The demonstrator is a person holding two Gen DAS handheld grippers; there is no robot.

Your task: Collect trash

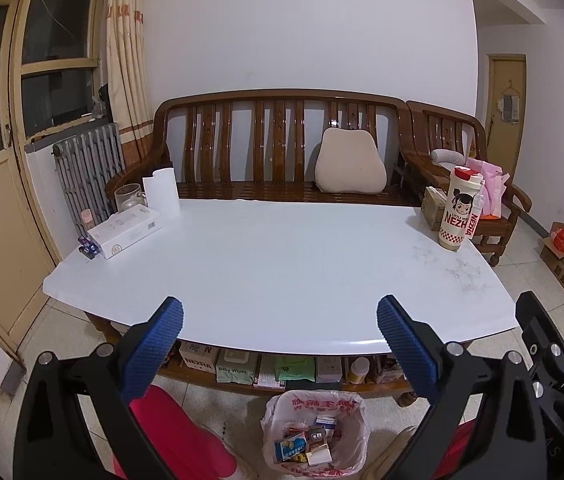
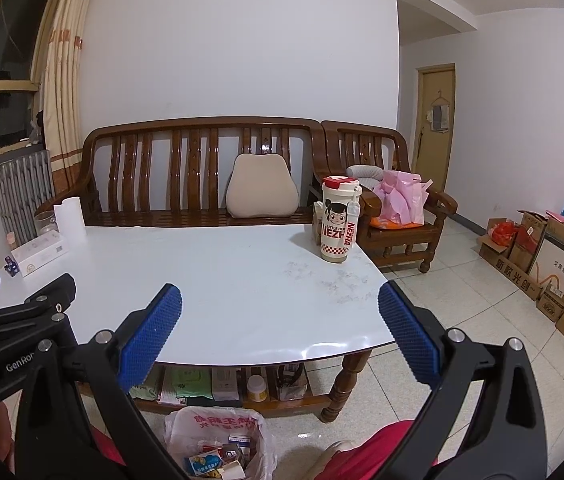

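Note:
A trash bin lined with a white plastic bag (image 1: pixel 314 436) stands on the floor in front of the white table (image 1: pixel 273 264); it holds several small boxes and wrappers. It also shows in the right wrist view (image 2: pixel 217 448). My left gripper (image 1: pixel 279 320) is open and empty, held above the table's near edge. My right gripper (image 2: pixel 279 312) is open and empty, over the table's near right part. The left gripper's body shows at the left of the right wrist view (image 2: pixel 21 320).
On the table stand a Nezha tumbler (image 1: pixel 460 210), a white box (image 1: pixel 125 230), a paper roll (image 1: pixel 160 192), a glass jar (image 1: pixel 127 196) and a small dark item (image 1: pixel 86 247). A wooden bench (image 1: pixel 282 148) is behind. Cartons (image 2: pixel 542 264) line the right wall. A lower shelf (image 1: pixel 282 368) holds packages.

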